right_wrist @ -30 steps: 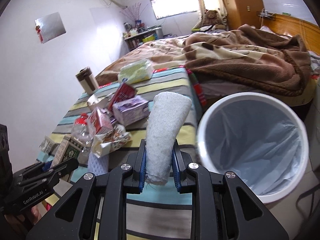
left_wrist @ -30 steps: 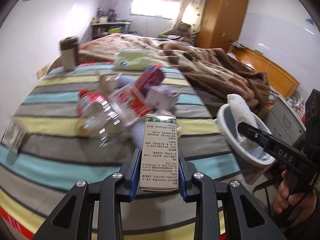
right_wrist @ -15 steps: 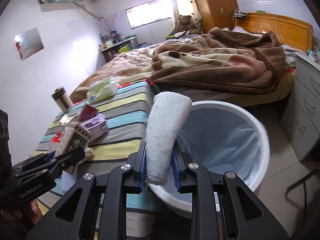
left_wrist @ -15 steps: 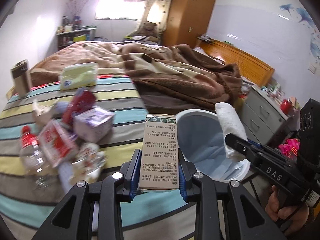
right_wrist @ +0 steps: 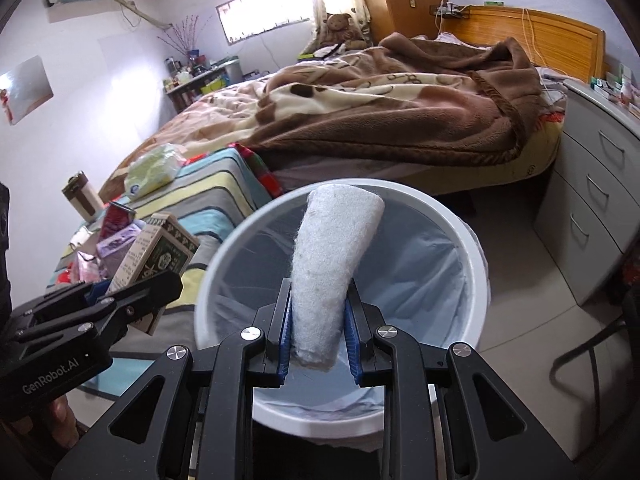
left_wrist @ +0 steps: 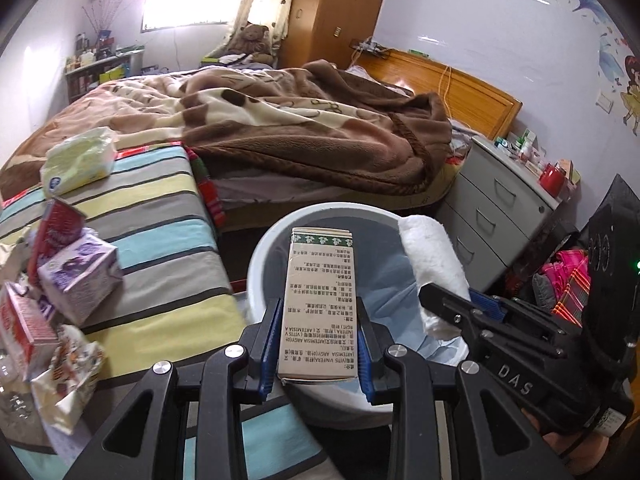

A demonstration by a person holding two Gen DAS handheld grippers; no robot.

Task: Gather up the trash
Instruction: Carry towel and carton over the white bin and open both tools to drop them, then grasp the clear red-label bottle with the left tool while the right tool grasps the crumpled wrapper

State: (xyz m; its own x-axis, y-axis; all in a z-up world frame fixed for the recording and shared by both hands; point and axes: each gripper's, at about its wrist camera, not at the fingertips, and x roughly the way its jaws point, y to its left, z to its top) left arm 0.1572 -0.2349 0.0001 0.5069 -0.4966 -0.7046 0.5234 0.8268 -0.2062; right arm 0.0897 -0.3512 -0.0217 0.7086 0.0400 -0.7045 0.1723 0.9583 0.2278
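Observation:
My left gripper is shut on a tan printed carton, held upright over the white bin lined with a pale blue bag. My right gripper is shut on a rolled white cloth, also above the bin opening. In the left wrist view the right gripper and its cloth enter from the right. The right wrist view shows the left gripper with the carton at the bin's left rim.
More trash lies on the striped table at left: a purple carton, red cartons, crumpled wrappers and a green tissue pack. A bed with a brown blanket stands behind, grey drawers at right.
Both grippers have swung right, away from the table's trash pile, and now hover over the bin. The carton and the cloth stay gripped.

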